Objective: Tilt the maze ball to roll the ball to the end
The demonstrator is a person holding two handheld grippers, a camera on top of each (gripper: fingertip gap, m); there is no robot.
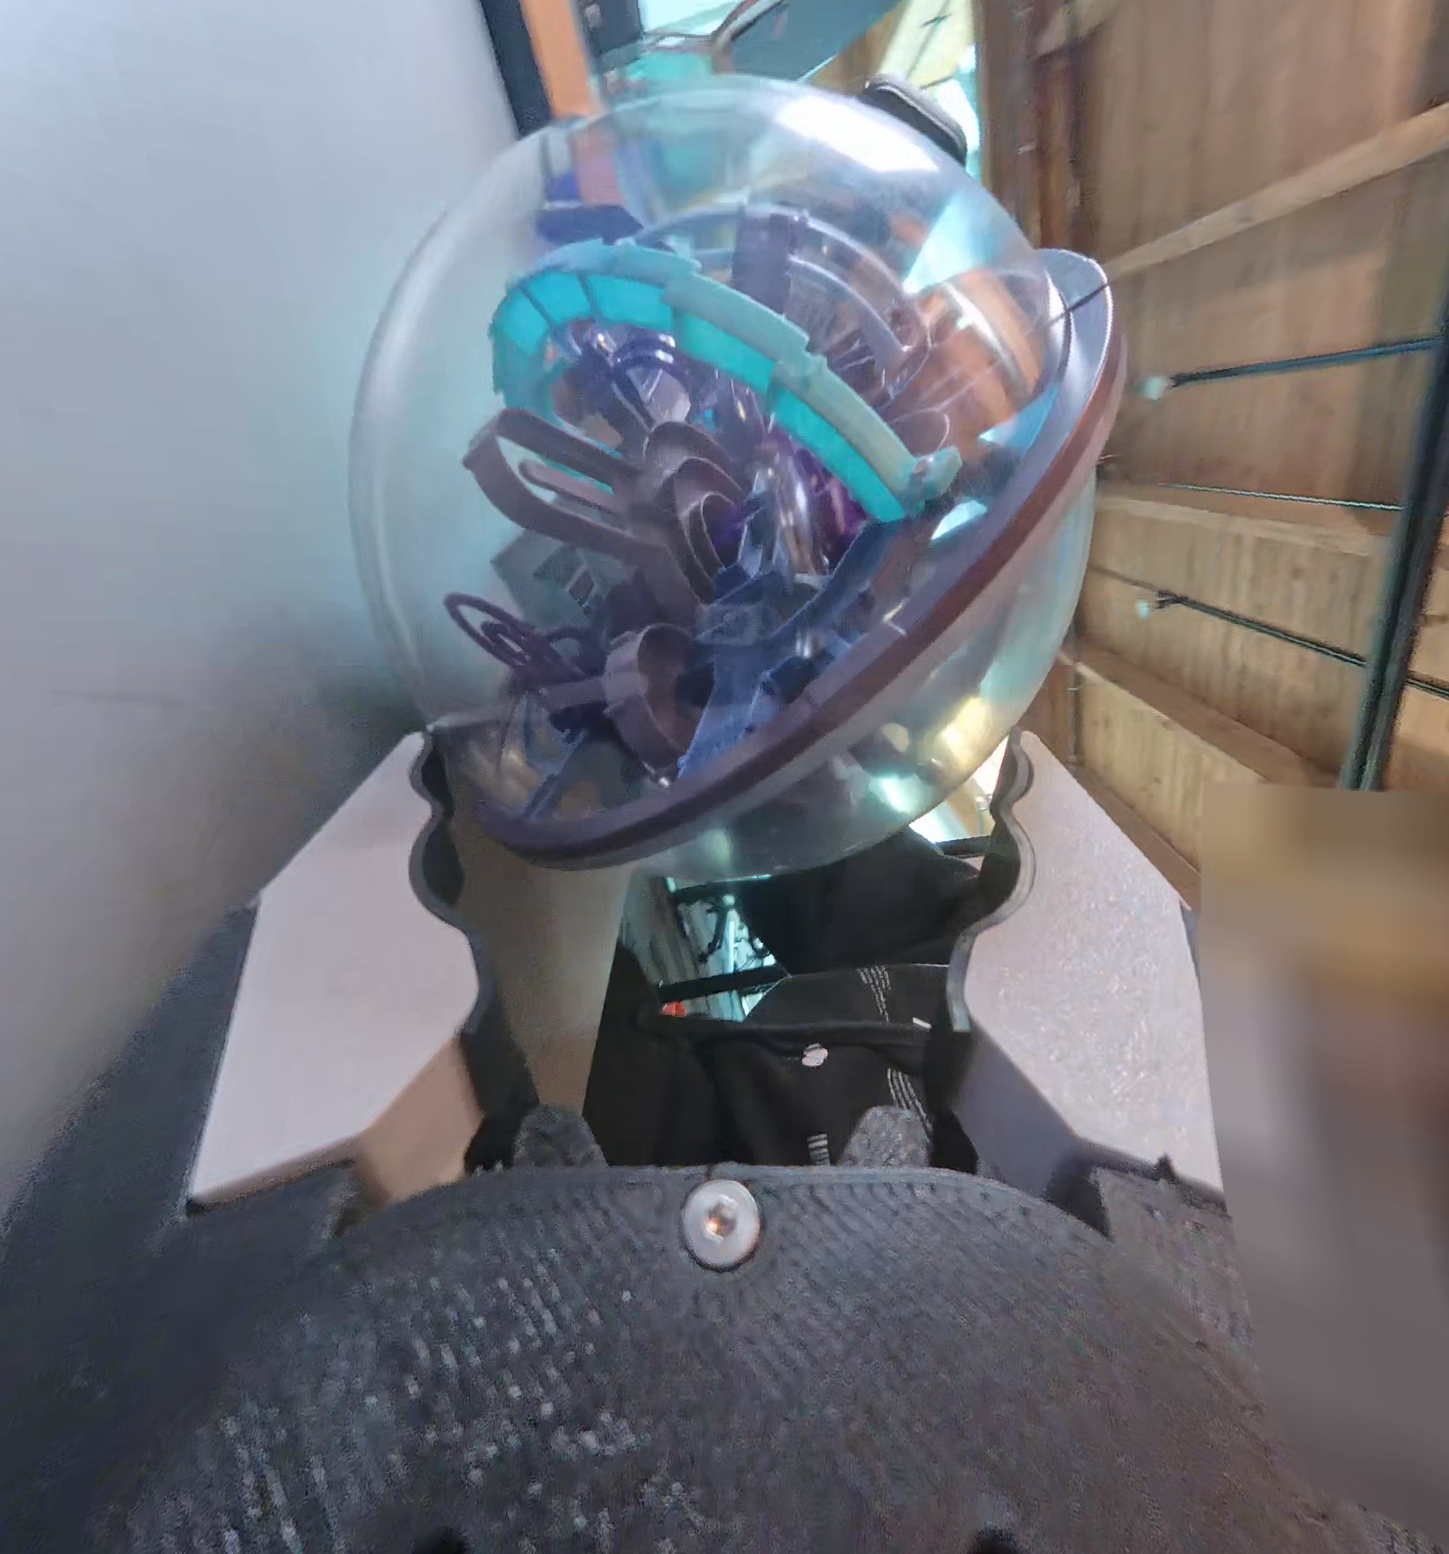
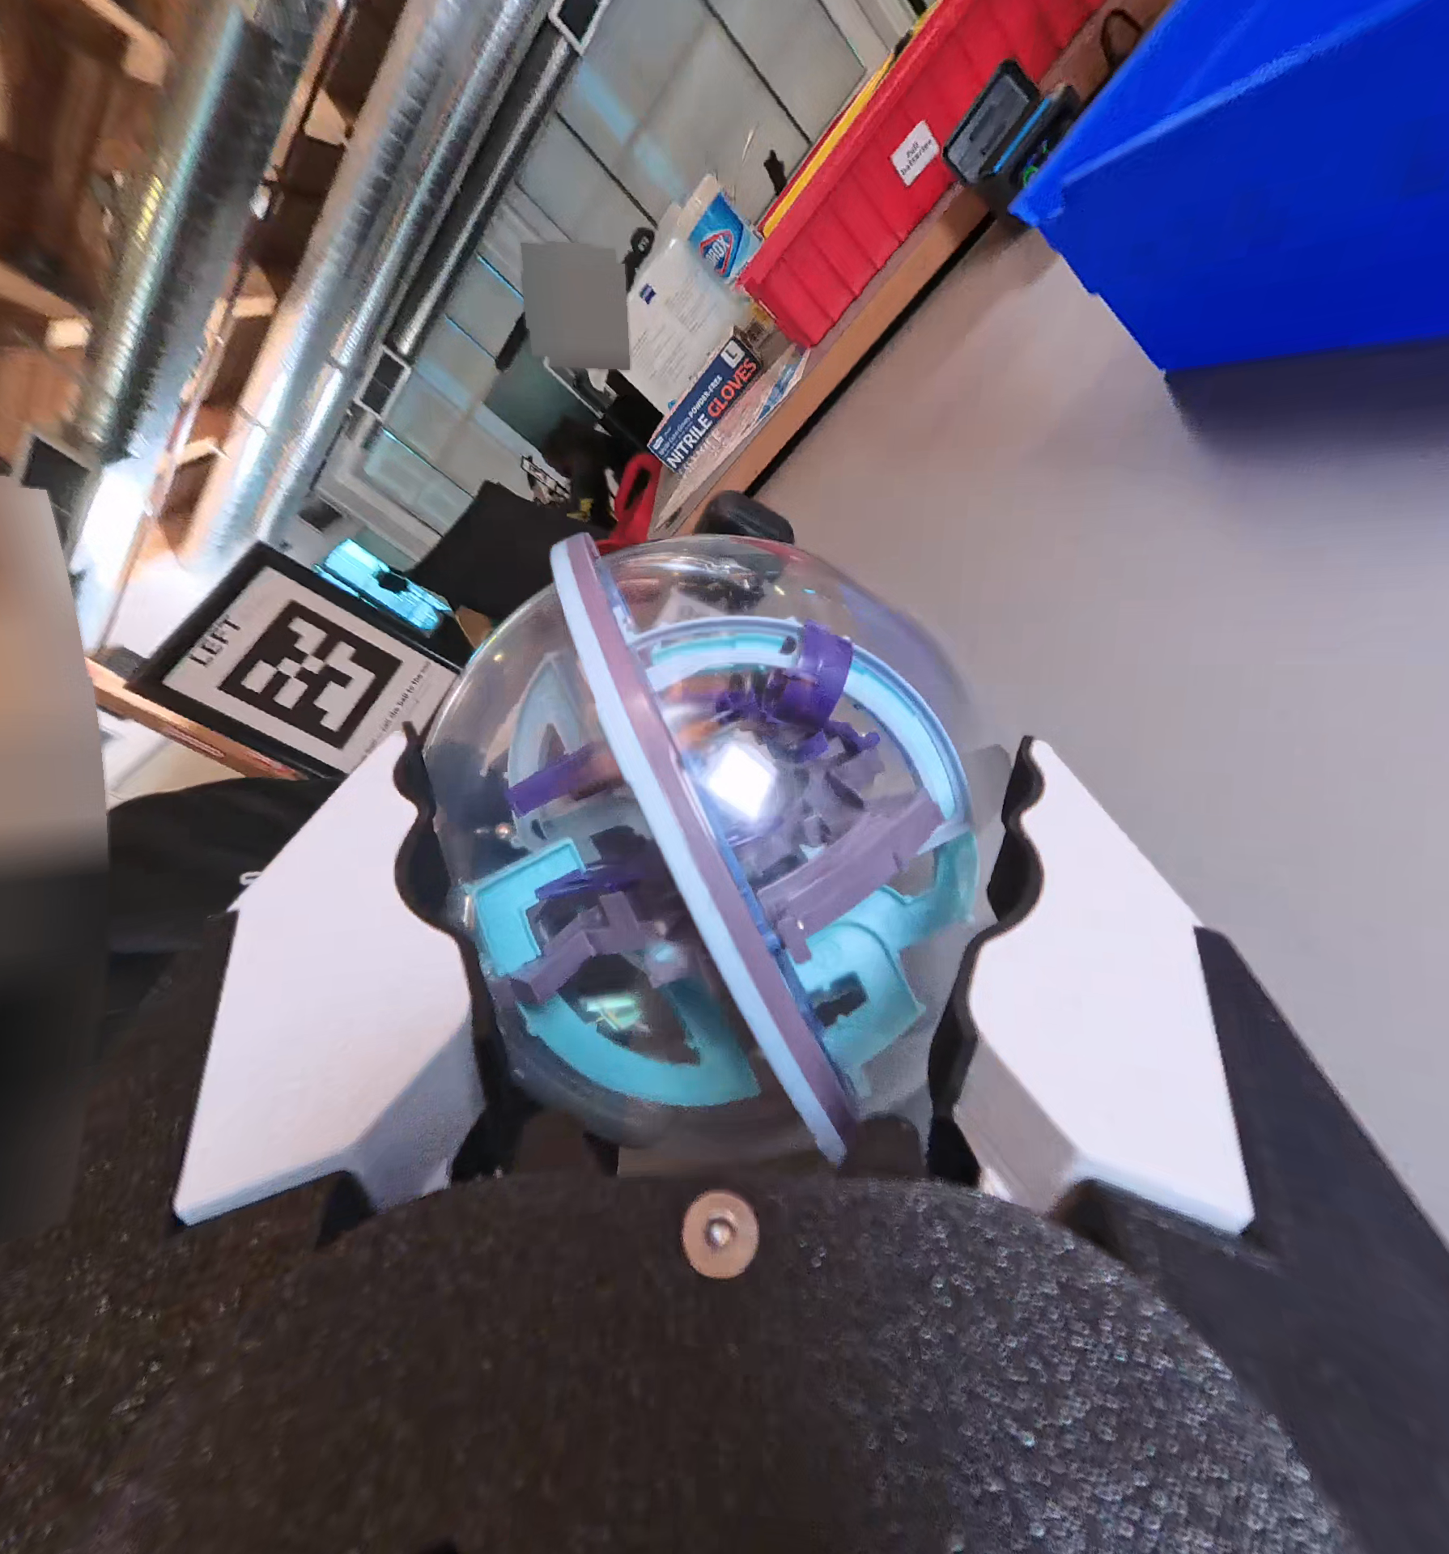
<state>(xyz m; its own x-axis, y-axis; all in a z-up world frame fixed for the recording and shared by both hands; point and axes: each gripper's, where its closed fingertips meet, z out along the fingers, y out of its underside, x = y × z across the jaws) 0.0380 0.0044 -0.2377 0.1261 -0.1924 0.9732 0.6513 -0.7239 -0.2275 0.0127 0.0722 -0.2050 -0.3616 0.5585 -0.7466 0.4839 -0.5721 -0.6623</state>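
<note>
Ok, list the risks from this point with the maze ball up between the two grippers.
1. The maze ball is a smooth clear sphere, seated deep in the right hand-held gripper, but only its lower curve meets the left hand-held gripper; it could slip there during a tilt.
2. It appears lifted off the grey table; a slip would likely mean a drop.
3. Its equator ring is steeply tilted, so the small ball could overshoot a track.

Clear maze ball (image 2: pixel 704 849) with turquoise and purple tracks and a mauve rim band. White-faced black fingers (image 2: pixel 317 992). Upper right: red bin (image 2: pixel 864 193), blue bin (image 2: pixel 1293 185). Centre left: black-and-white square-patterned marker (image 2: pixel 301 681).
</note>
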